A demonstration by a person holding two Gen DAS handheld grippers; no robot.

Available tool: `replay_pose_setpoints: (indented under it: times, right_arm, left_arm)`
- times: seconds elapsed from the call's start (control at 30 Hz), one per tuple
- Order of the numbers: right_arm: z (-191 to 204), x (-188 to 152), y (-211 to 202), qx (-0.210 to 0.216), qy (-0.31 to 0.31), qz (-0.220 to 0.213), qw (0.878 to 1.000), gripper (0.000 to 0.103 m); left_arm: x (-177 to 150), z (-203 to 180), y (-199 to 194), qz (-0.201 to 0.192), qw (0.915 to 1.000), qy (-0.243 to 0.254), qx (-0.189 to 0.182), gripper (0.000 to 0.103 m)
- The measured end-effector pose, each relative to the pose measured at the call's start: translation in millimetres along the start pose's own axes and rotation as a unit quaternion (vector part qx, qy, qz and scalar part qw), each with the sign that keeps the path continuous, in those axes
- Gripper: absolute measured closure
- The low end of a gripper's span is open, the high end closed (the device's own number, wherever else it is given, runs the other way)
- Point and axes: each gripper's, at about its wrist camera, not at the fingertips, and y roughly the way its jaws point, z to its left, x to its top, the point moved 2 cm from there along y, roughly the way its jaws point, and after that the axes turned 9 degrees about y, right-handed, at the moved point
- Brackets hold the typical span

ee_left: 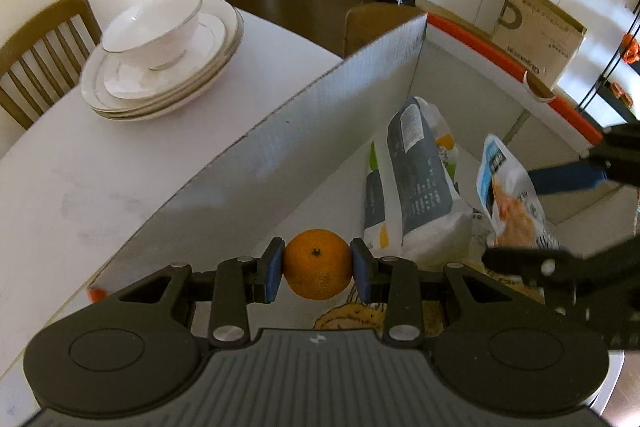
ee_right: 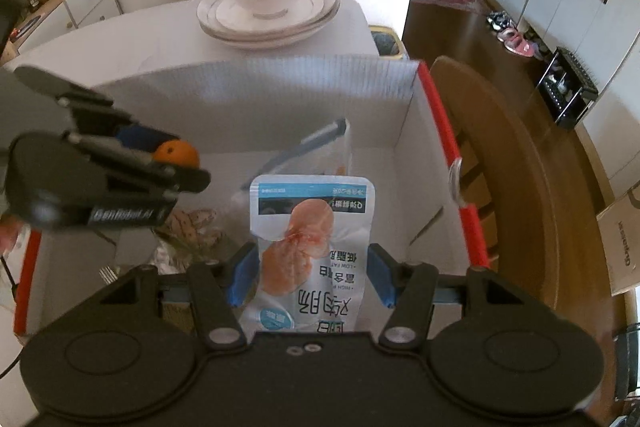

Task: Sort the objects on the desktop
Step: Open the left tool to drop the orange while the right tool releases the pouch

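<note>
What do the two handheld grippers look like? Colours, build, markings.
Both are matte black plastic: the left gripper and the right gripper each have a ribbed body, two round caps, linkage arms with silver pivot pins, and blue pads on the jaws. From the right wrist view, the left one's side carries white lettering, too blurred to read.

The white table (ee_left: 100, 163) carries 2 things. A cardboard box (ee_left: 304, 131) sits directly under the left gripper (ee_left: 318, 269). Stacked plates (ee_left: 160, 83) lie beyond, to its left.
</note>
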Motion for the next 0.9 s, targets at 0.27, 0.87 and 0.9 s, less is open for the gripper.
replay_pose_setpoints:
  times: [0.27,0.87,0.9]
  right_arm:
    - [1,-8,11,0.001,-0.007,0.01,1.0,0.045]
    - [-5,-8,12,0.018,0.005,0.019,1.0,0.039]
    - [-5,-8,10,0.018,0.004,0.018,1.0,0.038]
  left_arm:
    - [8,-4,26,0.028,0.9995,0.013,-0.009,0.069]
    - [9,3,31,0.03,0.9991,0.001,-0.029,0.058]
    - [8,3,28,0.026,0.9992,0.001,-0.03,0.053]
